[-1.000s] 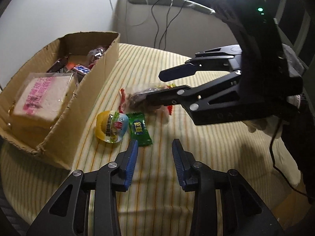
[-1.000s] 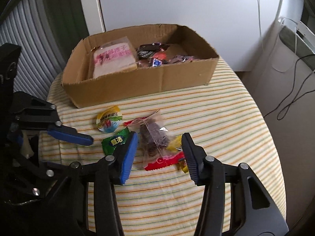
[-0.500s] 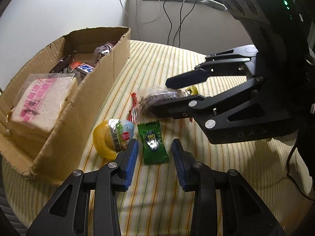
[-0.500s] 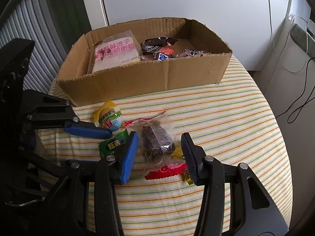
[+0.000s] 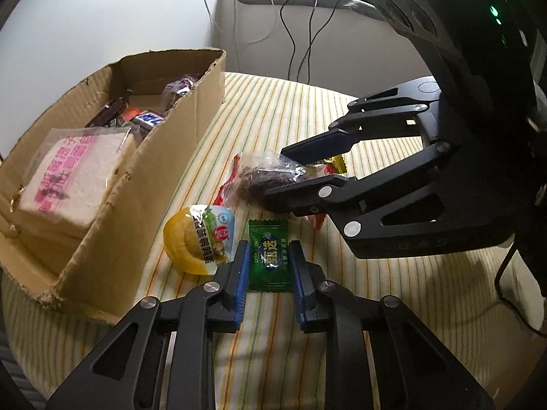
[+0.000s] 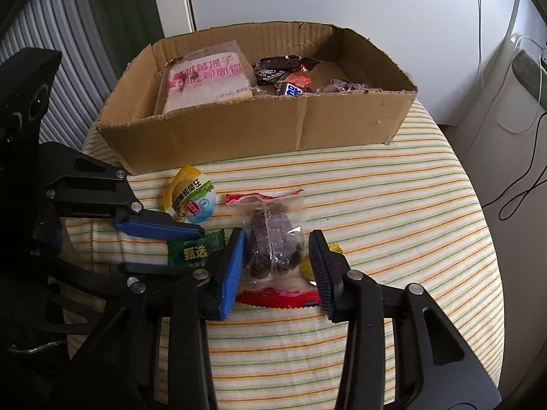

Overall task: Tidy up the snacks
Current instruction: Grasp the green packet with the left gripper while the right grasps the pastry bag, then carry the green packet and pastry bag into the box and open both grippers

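The cardboard box is taken as the landmark on the striped table; a wrapped bread slice and several small wrapped bars are seen inside it. Just in front of the box's near wall a yellow jelly cup is lying on its side. Beside the cup, further from the box, a green candy packet is lying flat on the cloth, and the left gripper is closed down around it: its fingers have just been drawn nearly together, with the blue pads at both long edges of the packet. Further along the front of the box, a clear packet of dark snack with red ends is lying on the table, with a small yellow candy partly hidden behind it. The right gripper is set over this clear packet; its fingers have just been narrowing, the left pad appears to meet the wrapper, and a slight gap is left at the right pad
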The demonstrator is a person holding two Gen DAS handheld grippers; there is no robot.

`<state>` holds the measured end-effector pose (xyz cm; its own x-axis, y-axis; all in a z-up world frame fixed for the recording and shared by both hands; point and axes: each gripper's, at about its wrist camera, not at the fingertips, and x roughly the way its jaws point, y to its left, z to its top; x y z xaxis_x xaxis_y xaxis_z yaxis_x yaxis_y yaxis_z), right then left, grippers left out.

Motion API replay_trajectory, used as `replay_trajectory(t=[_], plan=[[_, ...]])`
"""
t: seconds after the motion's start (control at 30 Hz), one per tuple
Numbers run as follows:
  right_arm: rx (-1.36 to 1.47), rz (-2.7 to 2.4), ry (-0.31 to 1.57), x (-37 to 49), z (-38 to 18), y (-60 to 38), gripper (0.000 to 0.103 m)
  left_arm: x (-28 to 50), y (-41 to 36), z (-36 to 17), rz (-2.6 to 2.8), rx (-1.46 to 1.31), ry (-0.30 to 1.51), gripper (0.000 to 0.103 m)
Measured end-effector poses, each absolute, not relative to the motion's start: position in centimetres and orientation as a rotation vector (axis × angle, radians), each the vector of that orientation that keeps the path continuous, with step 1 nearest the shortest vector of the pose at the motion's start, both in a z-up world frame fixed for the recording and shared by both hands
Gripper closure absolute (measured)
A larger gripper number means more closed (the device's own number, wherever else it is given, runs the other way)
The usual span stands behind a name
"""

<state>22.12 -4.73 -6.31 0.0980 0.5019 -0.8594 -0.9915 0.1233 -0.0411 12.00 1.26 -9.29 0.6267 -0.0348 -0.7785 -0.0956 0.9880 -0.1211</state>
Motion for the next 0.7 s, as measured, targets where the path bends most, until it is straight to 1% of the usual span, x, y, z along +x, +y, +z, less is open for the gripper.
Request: replay_trajectory(t=[0.13, 0.37, 0.7], plan=[[-0.772, 1.237, 0.810, 21.6, -5.9, -4.7, 0.066, 11.4, 1.4, -9.0, 0.020, -0.175, 0.889, 0.083], [-0.731, 1.184, 0.816, 21.1, -4.5, -6.2, 0.067, 9.8, 1.1, -7.8, -0.020, -0.184, 0.856, 0.083], [-0.645, 1.087, 0.788, 20.6, -1.1, -8.1, 0.067, 6.8, 2.5, -5.2, -0.048, -0.194, 0.775, 0.083]])
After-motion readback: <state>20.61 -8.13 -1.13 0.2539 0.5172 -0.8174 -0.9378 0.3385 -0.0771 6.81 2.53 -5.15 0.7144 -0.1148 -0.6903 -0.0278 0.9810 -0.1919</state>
